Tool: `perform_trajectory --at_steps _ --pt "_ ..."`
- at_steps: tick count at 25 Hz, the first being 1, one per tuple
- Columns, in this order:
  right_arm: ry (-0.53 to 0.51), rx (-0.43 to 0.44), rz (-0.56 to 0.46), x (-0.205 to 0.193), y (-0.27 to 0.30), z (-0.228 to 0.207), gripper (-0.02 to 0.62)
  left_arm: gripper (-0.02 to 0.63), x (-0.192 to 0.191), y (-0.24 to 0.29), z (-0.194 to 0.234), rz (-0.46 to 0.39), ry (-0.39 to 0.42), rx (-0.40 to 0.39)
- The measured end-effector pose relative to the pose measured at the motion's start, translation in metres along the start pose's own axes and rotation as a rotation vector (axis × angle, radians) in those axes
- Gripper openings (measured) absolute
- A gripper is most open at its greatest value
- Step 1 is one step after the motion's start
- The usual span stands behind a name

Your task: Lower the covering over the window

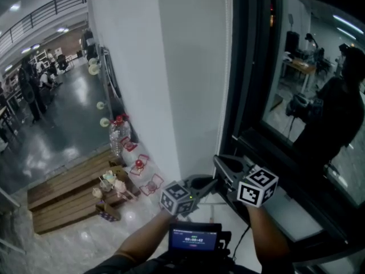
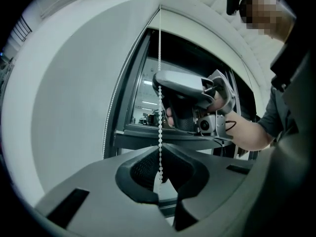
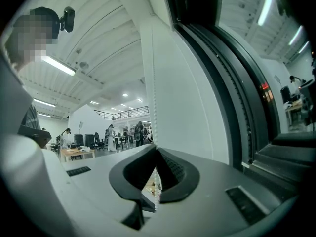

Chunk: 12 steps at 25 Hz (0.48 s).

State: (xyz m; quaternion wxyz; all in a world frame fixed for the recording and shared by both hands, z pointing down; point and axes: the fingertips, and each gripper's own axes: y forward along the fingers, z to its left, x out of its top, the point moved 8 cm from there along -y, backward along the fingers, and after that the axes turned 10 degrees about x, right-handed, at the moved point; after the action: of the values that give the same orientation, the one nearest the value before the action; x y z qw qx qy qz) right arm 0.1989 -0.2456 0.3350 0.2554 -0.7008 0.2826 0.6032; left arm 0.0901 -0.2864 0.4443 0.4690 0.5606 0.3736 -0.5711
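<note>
Beads of a white bead chain (image 2: 160,122) drop straight into the left hand-held gripper (image 2: 161,179). Its dark ribbed jaws are pressed together on the strand, pinching it low down. The chain is thin, made of small round beads set close together, and it hangs taut and vertical from the top of the window opening.

Higher on the same strand, just beyond the left one, sits the right hand-held gripper (image 3: 154,194), held in a bare hand (image 2: 247,132). Its own view shows the jaws closed with the beads running down between the pads, so it too pinches the chain. Both tools point level toward the wall, the right one above and nearer the glass.

At the person's chest a small screen (image 1: 194,237) glows blue.

Behind the chain stands the window (image 1: 296,96), dark-framed. Its glass is uncovered in the head view and mirrors the person and a lit room. A pale sill (image 1: 291,210) lies under it. The covering itself cannot be made out in any view.

Left of the frame rises a plain white wall (image 1: 171,67). At its foot are a clear water bottle (image 1: 117,136), small red and white items and a low wooden platform (image 1: 68,193). Farther off, a glossy floor stretches into a hall with standing people (image 1: 31,90).
</note>
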Motion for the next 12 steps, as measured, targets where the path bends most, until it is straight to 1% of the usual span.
perform_trajectory --at_steps 6,8,12 --pt "0.022 -0.012 -0.001 -0.014 -0.003 -0.001 0.005 0.021 -0.010 0.004 -0.003 0.004 -0.015 -0.014" --pt "0.029 -0.021 0.019 -0.019 -0.003 0.000 0.004 0.021 -0.014 0.004 -0.005 0.021 -0.013 -0.014" --pt "0.066 -0.037 0.061 -0.037 -0.004 -0.001 0.004 0.021 -0.034 0.005 -0.007 0.071 -0.015 -0.005"
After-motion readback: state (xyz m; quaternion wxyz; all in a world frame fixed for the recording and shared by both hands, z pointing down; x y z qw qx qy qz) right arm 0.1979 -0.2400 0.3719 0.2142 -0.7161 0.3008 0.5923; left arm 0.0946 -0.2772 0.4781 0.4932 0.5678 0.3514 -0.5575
